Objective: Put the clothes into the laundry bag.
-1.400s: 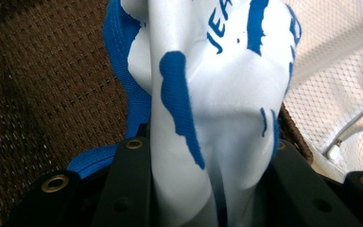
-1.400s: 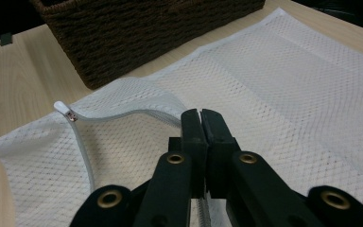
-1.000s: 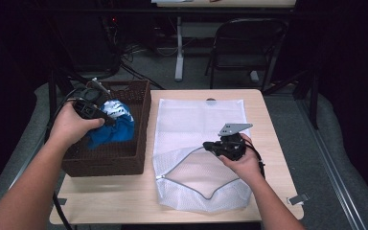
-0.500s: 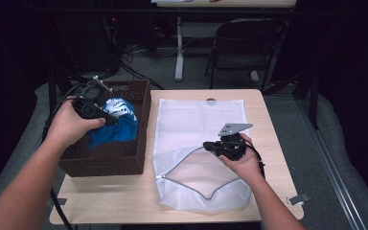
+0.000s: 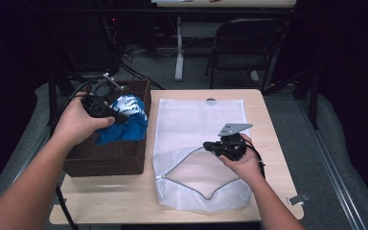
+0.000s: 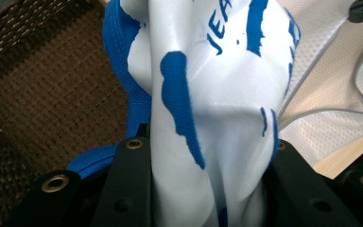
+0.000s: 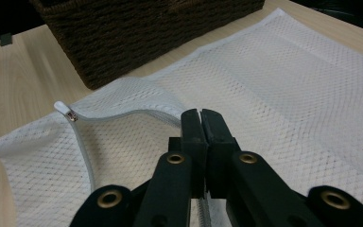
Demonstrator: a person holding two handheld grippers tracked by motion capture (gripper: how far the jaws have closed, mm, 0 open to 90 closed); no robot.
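Observation:
A blue and white garment (image 5: 130,120) hangs half out of the brown wicker basket (image 5: 110,162) at the table's left. My left gripper (image 5: 118,118) is shut on a bunch of its cloth, and the garment (image 6: 212,94) bulges up between the jaws of the left gripper (image 6: 205,144). A white mesh laundry bag (image 5: 199,117) lies flat beside the basket, its zipper mouth towards me. My right gripper (image 5: 207,146) is shut on the upper edge of that mouth and holds it raised. The right gripper (image 7: 201,114) pinches the zipper hem, and the zipper pull (image 7: 71,115) lies to the left.
The basket (image 7: 137,33) stands right against the bag's (image 7: 288,94) left edge. Bare wooden tabletop (image 5: 263,120) shows to the right of the bag and along the near edge. A folding chair (image 5: 247,43) and a table leg stand on the floor beyond.
My left gripper has risen a little above the basket, drawing the garment up with it. The right gripper and the bag's mouth have kept still.

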